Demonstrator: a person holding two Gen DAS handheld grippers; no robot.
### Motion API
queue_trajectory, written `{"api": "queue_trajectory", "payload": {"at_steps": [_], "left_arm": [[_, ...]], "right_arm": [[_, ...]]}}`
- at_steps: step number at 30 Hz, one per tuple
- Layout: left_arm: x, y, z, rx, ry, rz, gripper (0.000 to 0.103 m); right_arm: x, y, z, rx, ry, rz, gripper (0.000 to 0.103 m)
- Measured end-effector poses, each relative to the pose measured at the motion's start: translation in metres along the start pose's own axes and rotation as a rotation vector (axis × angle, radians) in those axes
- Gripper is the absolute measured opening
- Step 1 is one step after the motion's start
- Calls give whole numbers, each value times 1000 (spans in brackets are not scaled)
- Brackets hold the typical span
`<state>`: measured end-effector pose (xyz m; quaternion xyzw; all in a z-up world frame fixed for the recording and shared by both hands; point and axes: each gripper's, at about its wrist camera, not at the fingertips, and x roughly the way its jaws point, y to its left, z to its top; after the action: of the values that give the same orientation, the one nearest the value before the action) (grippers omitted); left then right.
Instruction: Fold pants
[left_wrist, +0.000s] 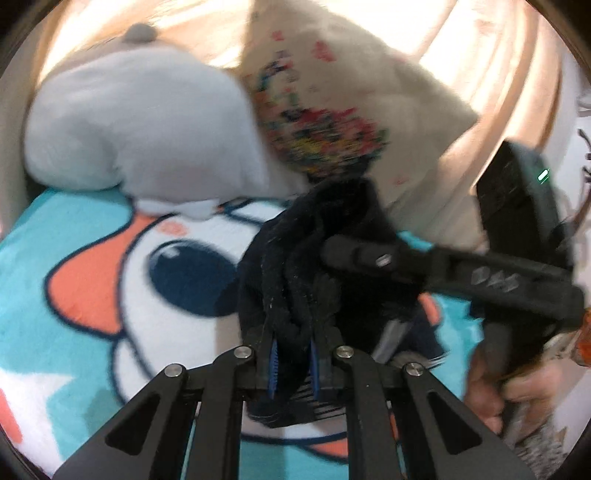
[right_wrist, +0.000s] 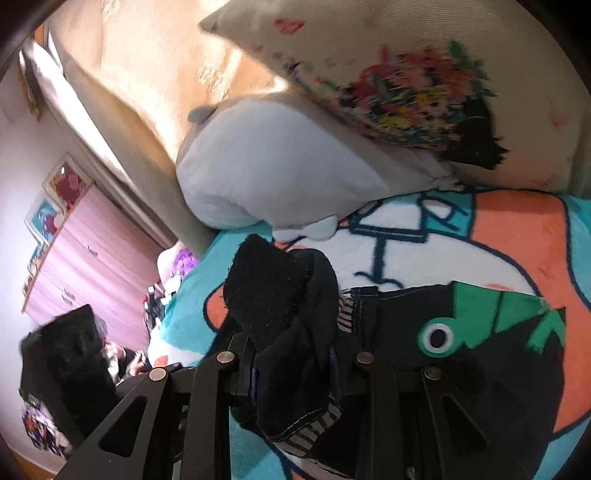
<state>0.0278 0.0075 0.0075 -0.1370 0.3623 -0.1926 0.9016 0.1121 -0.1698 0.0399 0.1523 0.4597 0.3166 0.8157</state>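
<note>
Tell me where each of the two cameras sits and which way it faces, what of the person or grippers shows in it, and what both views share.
Left wrist: sits on the left gripper, looking down along its fingers at the dark pants pinched between them; the right gripper and the hand holding it cross on the right.
Right wrist: sits on the right gripper, shut on a bunch of the pants, facing the bed's head; no hand is clearly visible.
Shared: the pants, cartoon blanket, grey plush pillow and floral cushion.
</note>
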Motion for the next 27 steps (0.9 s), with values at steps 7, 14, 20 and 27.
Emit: {"api": "queue_trajectory", "payload": {"at_steps": [7,14,20,27], "left_arm": [[39,-59,8,59,61,-126,12],[82,-108,-15,143,173,-197,18],[43,-98,-18,107,154,-291,42],[4,-35,-21,-26,73,-130,52]], "right_arm": [[-54,-66,-20,150,-138,-41,32],[-92,-137,-53,325,-206,-201,59],[-138,-141,-60,340,-337,-187,61],[-101,-81,-64,166,-228,-207,61]]}}
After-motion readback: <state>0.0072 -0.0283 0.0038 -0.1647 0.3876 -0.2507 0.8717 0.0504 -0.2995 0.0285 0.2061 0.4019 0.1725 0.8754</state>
